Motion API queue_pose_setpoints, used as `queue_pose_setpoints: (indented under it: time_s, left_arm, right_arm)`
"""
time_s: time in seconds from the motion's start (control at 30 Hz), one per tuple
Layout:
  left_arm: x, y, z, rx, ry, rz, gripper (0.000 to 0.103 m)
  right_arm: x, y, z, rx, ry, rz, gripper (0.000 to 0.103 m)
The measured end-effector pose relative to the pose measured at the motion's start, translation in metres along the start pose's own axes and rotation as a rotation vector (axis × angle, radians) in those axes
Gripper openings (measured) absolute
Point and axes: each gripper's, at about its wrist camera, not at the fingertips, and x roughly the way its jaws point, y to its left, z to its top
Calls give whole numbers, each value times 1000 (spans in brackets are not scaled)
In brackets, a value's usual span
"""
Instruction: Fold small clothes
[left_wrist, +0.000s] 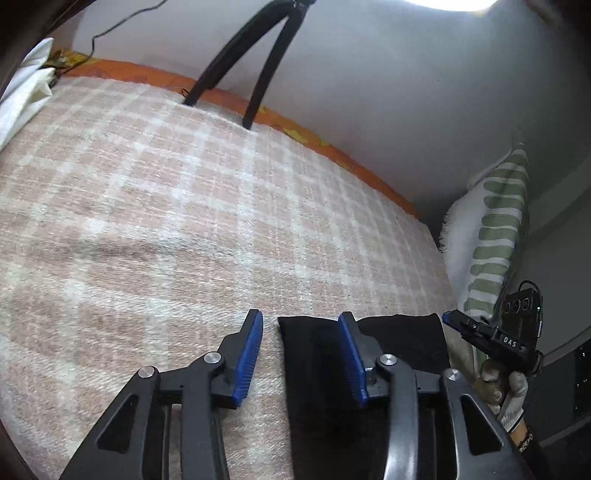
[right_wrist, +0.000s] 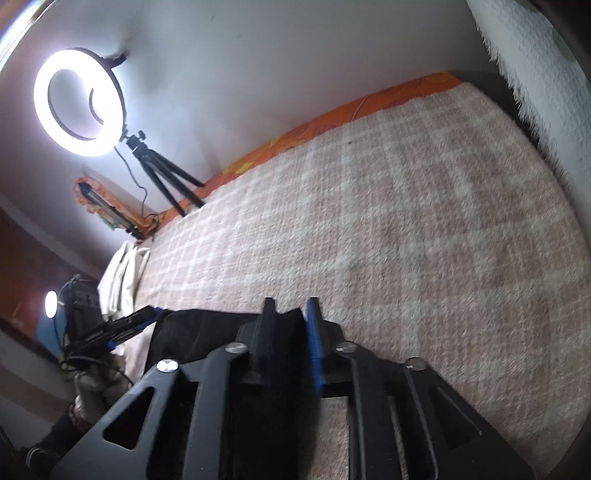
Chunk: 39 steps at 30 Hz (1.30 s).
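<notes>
Both wrist cams sit close over the bed (left_wrist: 184, 221), angled down toward the wall (left_wrist: 369, 92). Shared: black cloth (left_wrist: 321, 369), tripod (left_wrist: 266, 55), and each sees the other tool (right_wrist: 147, 317).

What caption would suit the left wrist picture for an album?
Blue-padded left gripper open over the edge of a black folded cloth on a pink-and-white checked blanket.

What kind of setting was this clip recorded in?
Most likely a bedroom at home, rigged for filming. The work surface looks like a bed: a pink checked blanket over an orange sheet against the wall. A ring light on a tripod stands on it, and a black garment lies on it.
</notes>
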Motion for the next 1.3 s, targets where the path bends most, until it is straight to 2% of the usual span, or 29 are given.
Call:
queue_pose_setpoints:
  time_s: [0.03,0.07,0.1,0.17,0.2,0.3,0.4,0.47,0.53,0.6,0.7,0.77,0.8,0.83,0.9,1.0,1.07,1.3]
  left_arm:
    - [3,-3,0,2,1,-3,37]
    - [7,-4,1,6,13,-6,23]
    - [9,-6,1,10,20,-10,3]
    - [12,-11,1,25,21,-3,4]
    - [7,-14,0,37,-8,5,4]
    - [2,-16,-1,57,-56,56,4]
    - [11,-8,-1,18,-19,67,4]
    - [8,-9,0,23,-32,75,9]
    - [-2,-10,1,38,-50,99,10]
    - [-13,-7,2,35,-39,74,30]
    - [-33,-6,1,49,-44,72,41]
    - [-42,-4,-3,42,-31,53,45]
    - [-47,-2,-7,30,-17,36,48]
    - [-50,1,-9,19,-4,26,49]
    - [-54,4,-17,1,25,1,51]
    - [-53,8,-30,-36,68,-28,57]
    - [-48,11,-37,-75,95,-47,57]
    - [-37,14,-46,-115,111,-68,59]
  right_arm:
    - [2,-1,-2,-1,9,-1,21]
    - [4,-1,-2,1,17,1,21]
    - [8,-2,-3,6,24,4,21]
    - [15,-1,-5,9,27,12,17]
    - [19,1,-5,1,27,21,2]
    - [22,18,-7,-82,20,-22,1]
    - [22,13,-5,-66,14,-108,1]
    - [18,7,-4,-35,9,-76,1]
    - [11,8,-4,-38,-1,-94,2]
    - [0,7,-5,-41,-10,-136,5]
    - [-22,-1,-10,20,-14,-87,9]
    - [-39,-3,-19,39,-16,-47,15]
    - [-46,-3,-24,42,-15,-36,22]
    - [-52,-4,-30,45,-11,-23,30]
    - [-62,-7,-49,73,10,9,34]
    - [-61,-6,-69,92,53,46,34]
    - [-59,-5,-82,93,76,57,34]
    - [-44,-10,-100,151,130,122,36]
